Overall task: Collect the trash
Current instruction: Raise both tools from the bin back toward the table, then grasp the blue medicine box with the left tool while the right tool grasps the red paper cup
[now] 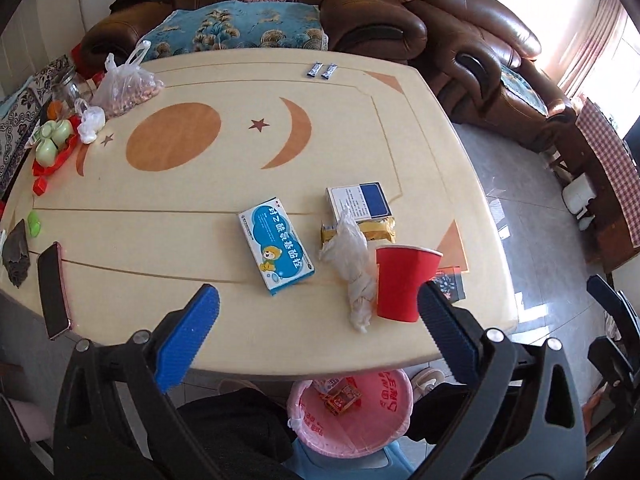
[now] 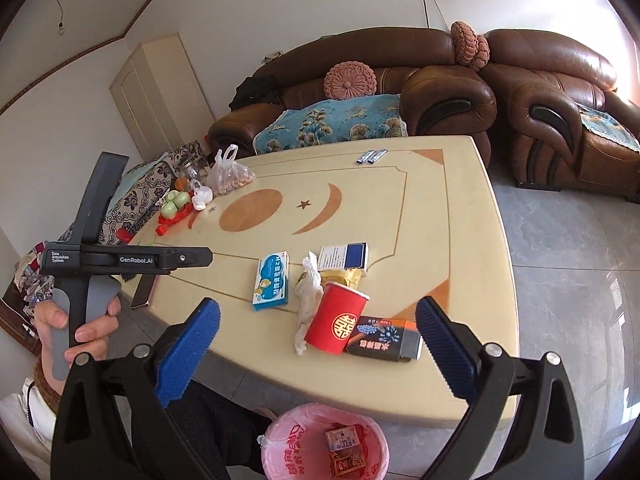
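Observation:
Trash lies on the near right of a cream table (image 1: 280,340): a red paper cup (image 1: 402,282) (image 2: 338,324), a crumpled clear plastic bag (image 1: 352,268) (image 2: 308,300), a light-blue medicine box (image 1: 276,246) (image 2: 272,278), a white-and-blue box (image 1: 358,200) (image 2: 344,256), a yellow packet (image 1: 380,230) (image 2: 344,276) and a dark orange-edged box (image 2: 384,338). A pink-lined bin (image 1: 352,412) (image 2: 324,444) with small cartons stands on the floor below the table edge. My left gripper (image 1: 318,304) is open and empty above the near edge. My right gripper (image 2: 318,316) is open and empty, also near the edge.
A phone (image 1: 52,288) lies at the table's left edge. A bag of nuts (image 1: 124,88), a jar, green cups on a red tray (image 1: 52,140) and two small sachets (image 1: 322,70) sit farther back. Brown leather sofas (image 2: 400,92) stand behind. The left gripper's body (image 2: 100,260) shows in the right wrist view.

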{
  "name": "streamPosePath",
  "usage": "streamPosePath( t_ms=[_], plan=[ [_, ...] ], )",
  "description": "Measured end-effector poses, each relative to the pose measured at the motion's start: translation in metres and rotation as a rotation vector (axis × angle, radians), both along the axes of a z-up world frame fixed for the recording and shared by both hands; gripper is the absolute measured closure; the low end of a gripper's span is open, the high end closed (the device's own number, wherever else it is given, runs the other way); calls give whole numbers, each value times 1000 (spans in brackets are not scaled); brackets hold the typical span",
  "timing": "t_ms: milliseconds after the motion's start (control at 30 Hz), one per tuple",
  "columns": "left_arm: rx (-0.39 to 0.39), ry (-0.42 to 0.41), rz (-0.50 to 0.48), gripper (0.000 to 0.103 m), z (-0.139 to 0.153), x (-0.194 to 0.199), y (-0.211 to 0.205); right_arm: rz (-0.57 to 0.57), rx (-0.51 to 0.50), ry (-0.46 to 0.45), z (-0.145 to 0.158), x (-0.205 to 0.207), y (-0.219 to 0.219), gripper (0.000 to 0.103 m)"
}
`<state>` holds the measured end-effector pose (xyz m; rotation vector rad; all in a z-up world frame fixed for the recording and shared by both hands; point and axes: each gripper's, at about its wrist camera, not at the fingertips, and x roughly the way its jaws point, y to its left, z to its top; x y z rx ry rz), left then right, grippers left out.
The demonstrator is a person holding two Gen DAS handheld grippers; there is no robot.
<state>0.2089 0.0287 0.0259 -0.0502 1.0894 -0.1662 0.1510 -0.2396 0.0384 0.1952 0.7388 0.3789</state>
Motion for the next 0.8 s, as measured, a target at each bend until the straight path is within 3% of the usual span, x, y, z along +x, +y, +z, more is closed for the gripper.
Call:
streamPosePath(
  t_ms=[200, 800],
  plan=[
    [0, 71, 61, 6, -25, 27, 11, -17, 2, 24, -5, 23, -2, 7],
    [-16, 202, 133, 6, -93, 83, 20, -9, -5, 120, -63, 72, 7, 7]
  ],
)
